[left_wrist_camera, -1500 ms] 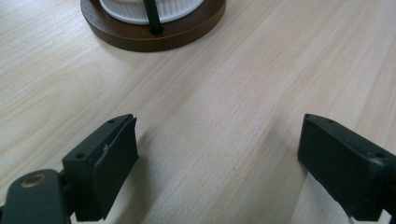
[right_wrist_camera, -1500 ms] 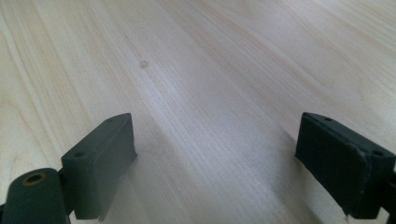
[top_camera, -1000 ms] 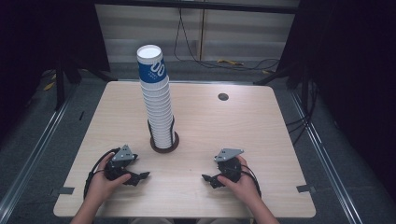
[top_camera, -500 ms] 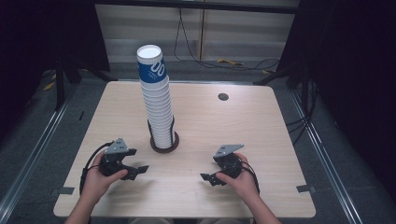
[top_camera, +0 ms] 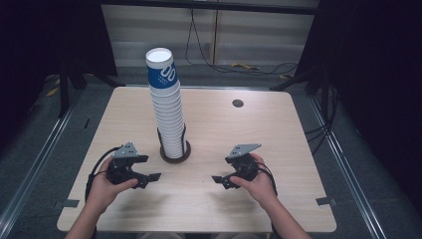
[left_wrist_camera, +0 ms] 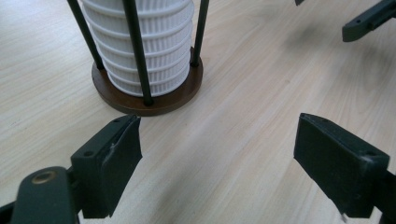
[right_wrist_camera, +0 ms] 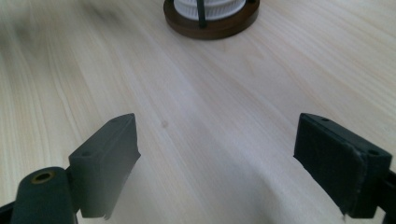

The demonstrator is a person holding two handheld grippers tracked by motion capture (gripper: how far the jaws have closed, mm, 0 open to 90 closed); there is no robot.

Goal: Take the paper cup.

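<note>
- A tall stack of cups (top_camera: 166, 104) stands upright on the table (top_camera: 278, 144), a little left of the table's middle, its top cup white inside with a blue band and white print.
- The stack sits in a holder (top_camera: 174, 153): a round dark-brown base with thin black rods rising around the lowest cups. In the left gripper view the ribbed white cups (left_wrist_camera: 142, 42) show between three rods above the base (left_wrist_camera: 154, 100).
- The left tongs (top_camera: 152, 177) are held in the person's left hand (top_camera: 102, 191), near the front left of the table, pointing right, toward the space in front of the holder. Their jaws stand apart with nothing between them, after closing a little just now; bare wood lies beneath them.
- The right tongs (top_camera: 219, 179) are held in the right hand (top_camera: 256, 184), to the right of the holder, pointing left toward the left tongs. Their jaws are also wide apart and empty, having narrowed slightly just now.
- Both tongs are near the holder, one on each side of it and closer to the person; neither touches it.
- In the right gripper view the holder's base (right_wrist_camera: 212, 25) lies at the top edge, well beyond the jaws.
- A small dark round hole (top_camera: 238, 103) sits in the table toward the far right.
- Cables (top_camera: 259, 67) trail on the floor behind the table.
</note>
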